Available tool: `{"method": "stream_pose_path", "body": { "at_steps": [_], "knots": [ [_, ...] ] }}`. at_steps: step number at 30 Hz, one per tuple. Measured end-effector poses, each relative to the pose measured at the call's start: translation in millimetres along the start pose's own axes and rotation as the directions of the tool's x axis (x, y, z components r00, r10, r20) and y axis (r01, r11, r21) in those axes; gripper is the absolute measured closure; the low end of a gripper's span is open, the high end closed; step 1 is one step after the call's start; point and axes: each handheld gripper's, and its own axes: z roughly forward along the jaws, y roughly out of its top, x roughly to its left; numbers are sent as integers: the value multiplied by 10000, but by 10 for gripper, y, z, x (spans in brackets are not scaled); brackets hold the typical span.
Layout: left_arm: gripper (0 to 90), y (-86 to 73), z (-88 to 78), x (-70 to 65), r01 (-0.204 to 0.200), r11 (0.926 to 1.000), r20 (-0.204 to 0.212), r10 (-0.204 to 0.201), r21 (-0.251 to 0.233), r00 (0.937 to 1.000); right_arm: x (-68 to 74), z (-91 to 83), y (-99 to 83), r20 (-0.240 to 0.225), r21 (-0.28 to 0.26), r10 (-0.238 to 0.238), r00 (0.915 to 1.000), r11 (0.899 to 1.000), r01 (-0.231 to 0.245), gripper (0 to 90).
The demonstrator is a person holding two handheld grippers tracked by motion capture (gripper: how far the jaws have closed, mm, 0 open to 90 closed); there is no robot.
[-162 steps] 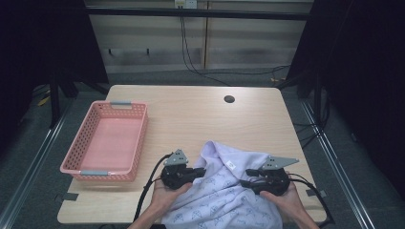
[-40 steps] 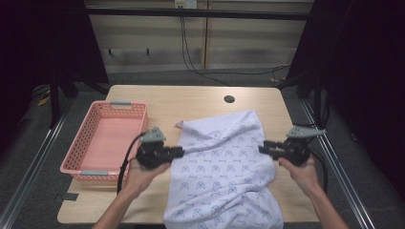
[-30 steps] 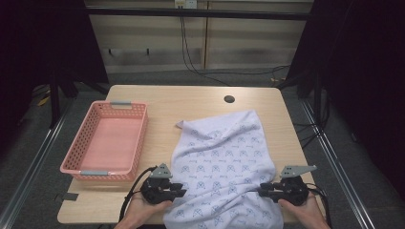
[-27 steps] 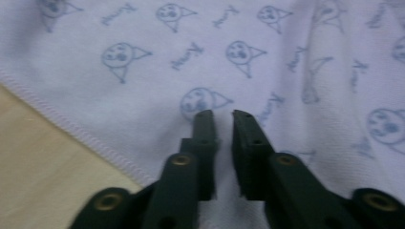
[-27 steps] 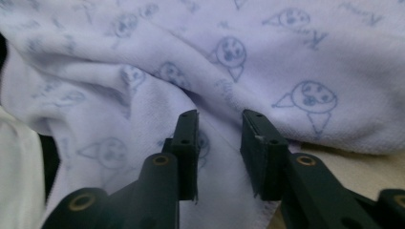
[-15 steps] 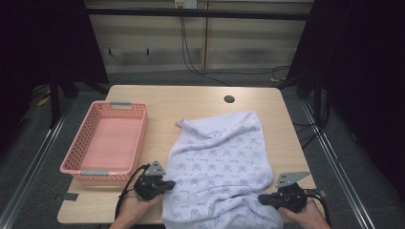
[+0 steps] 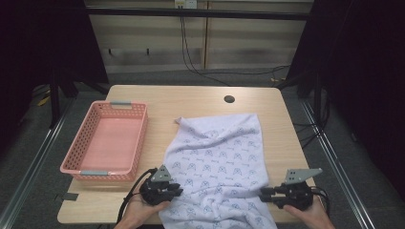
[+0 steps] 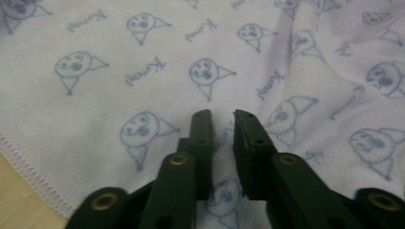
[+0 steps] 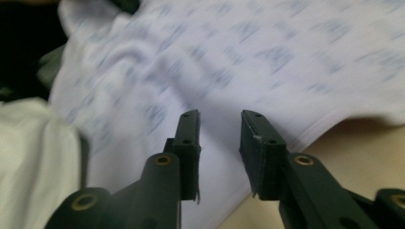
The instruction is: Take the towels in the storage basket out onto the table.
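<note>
High view: the printed cloth (image 7: 217, 167) lies spread between the left gripper (image 7: 175, 189) and right gripper (image 7: 264, 194), both at its near edges.

Left gripper view: its jaws have just been opening — a narrow gap, cloth (image 8: 143, 71) beneath, nothing pinched.

Right gripper view: its jaws likewise just parted — over the cloth's (image 9: 229, 57) edge, gripping nothing.

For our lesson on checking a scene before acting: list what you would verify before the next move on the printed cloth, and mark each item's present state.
1. Printed cloth spread on the table: ok, though wrinkled near its far end.
2. Left gripper free of fabric: ok, jaws have just been opening, nothing pinched between them.
3. Right gripper free of fabric: ok, jaws have just been opening, gap empty.
4. Near edge of cloth fully on the table: not ok, it hangs over the front edge.
5. Pink basket clear of the cloth: ok.
</note>
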Motion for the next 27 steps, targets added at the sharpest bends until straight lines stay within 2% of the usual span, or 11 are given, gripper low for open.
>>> {"method": "stream_pose_path", "body": {
  "at_steps": [2, 4, 6, 11, 13, 17, 19, 21, 23, 26, 27],
  "knots": [
    [859, -37, -24, -59, -44, 10000, -26, 45, 58, 10000, -55, -1, 93, 372, -436, 31, 9993, 9990, -15, 682],
    [878, -102, -68, -122, 207, 9998, 416, -209, 69, 9989, -99, 26, 187, 783, -626, 178, 9968, 9980, -129, 666],
    [884, -154, -116, -204, -20, 9998, 686, 6, 199, 9976, -135, 95, 266, 723, -602, 72, 9974, 9982, -29, 663],
    [830, -231, -187, -311, -227, 9992, 1379, 178, 343, 9903, -201, 410, 376, 836, 137, 37, 9965, 9999, -49, 662],
    [728, -183, -186, -264, 64, 9999, 1037, -77, 136, 9946, -228, 522, 372, 974, 550, -50, 9952, 9985, -4, 650],
    [695, -61, -144, -56, 401, 9986, 557, -382, -344, 9977, -286, 626, 340, 1533, 1168, -169, 9880, 9932, -11, 613],
    [683, 2, -112, 68, 634, 9957, 124, -627, -674, 9980, -293, 628, 328, 1461, 1035, -84, 9892, 9946, -68, 612],
    [673, 51, -75, 173, 998, 9907, 269, -977, -921, 9949, -267, 615, 315, 1645, 1154, -286, 9860, 9933, 95, 611],
    [664, 84, -15, 210, 574, 9958, -284, -596, -717, 9978, -204, 576, 260, 1839, 1302, -606, 9811, 9908, 368, 610],
    [645, 97, 80, 231, 694, 9969, -306, -705, -377, 9970, -172, 444, 152, 1818, 1363, -447, 9823, 9905, 199, 608],
    [642, 99, 93, 205, 415, 9983, -266, -427, -420, 9987, -166, 404, 117, 1719, 1341, -310, 9846, 9909, 78, 605]
  ]
}}
